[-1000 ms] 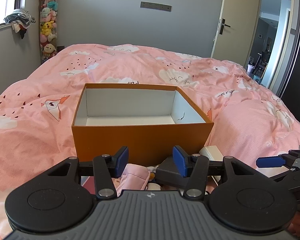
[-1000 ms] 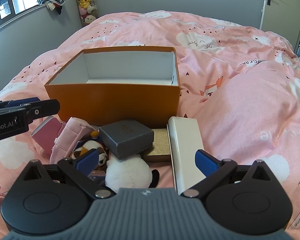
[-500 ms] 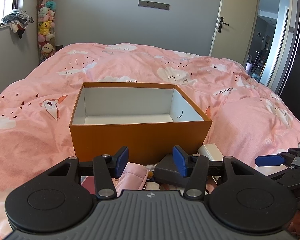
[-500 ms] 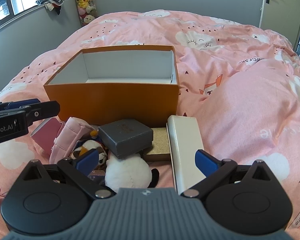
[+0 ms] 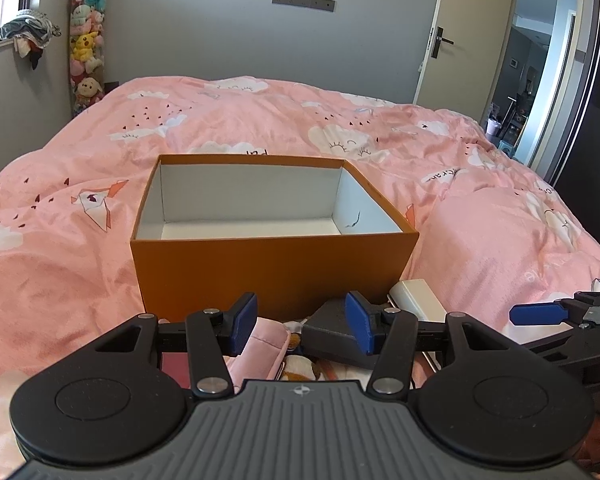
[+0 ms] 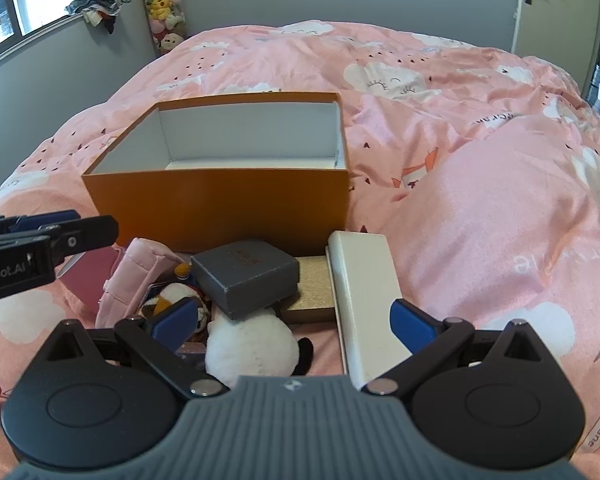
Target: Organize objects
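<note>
Right wrist view: right tool (image 6: 294, 326) wide open, empty, above plush toy (image 6: 252, 350); left tool (image 5: 302, 323) open, empty.

Black tools (image 5: 302, 322), blue pads (image 6: 410, 322), "Robot.AI" lbl prob.

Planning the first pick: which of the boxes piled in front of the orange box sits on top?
The dark grey box; it overlaps the gold box, beside the white box.

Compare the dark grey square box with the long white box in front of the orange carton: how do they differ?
The dark grey square box is short and squarish; the long white rectangular box is narrow and much longer. The grey box sits raised and tilted, propped on the white plush toy and the gold box; the white box lies flat on the pink duvet. Both are closed and outside the orange carton.
</note>
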### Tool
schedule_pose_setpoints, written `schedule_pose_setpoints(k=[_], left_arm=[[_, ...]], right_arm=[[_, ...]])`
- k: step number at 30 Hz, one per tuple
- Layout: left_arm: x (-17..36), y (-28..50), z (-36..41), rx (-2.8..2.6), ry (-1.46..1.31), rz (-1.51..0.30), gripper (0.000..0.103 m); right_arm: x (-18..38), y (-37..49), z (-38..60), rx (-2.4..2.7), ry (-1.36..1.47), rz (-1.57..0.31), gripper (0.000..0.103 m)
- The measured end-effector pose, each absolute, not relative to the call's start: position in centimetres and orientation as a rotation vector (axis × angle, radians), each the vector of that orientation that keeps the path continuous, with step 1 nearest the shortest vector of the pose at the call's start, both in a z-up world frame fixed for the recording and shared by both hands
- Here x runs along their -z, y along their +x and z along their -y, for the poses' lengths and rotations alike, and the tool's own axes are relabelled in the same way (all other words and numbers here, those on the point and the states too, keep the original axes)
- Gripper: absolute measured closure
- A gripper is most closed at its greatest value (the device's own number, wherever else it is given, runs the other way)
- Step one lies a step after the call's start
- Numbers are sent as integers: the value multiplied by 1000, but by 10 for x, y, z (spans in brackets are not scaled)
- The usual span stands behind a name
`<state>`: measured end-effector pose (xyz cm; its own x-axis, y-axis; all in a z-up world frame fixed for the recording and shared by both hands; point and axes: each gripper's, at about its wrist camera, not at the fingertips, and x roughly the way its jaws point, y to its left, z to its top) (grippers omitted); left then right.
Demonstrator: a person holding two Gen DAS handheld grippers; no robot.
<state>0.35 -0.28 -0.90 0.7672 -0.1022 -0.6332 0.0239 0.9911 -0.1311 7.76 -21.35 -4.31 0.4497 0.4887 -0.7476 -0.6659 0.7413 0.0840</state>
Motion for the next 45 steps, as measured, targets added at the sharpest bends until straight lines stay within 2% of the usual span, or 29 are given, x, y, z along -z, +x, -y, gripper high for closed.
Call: schedule_pose_setpoints(k=[1, 5, 7, 11, 23, 26, 33, 41, 45], left_arm=[[10, 5, 3, 74, -118, -700, 45], [13, 10, 8, 104, -103, -732, 46], [16, 16, 11, 140, -91, -760, 47], [24, 31, 21, 221, -58, -815, 48], [47, 61, 53, 339, 125, -866, 48], [52, 64, 61, 372, 184, -866, 48], [64, 67, 81, 407, 319, -865, 48], [71, 70, 94, 428, 409, -860, 48], [72, 70, 107, 469, 503, -816, 48]], right_arm=[[44, 79, 214, -715, -236, -844, 4], [48, 87, 215, -704, -236, -875, 28], [52, 93, 214, -702, -248, -892, 32], [63, 104, 204, -693, -335, -911, 49], [115, 123, 168, -702, -634, -933, 51], [125, 123, 162, -683, -692, -917, 47], [140, 140, 161, -657, -711, -921, 47], [116, 159, 187, -696, -506, -999, 67], [108, 183, 212, -699, -337, -1091, 71]])
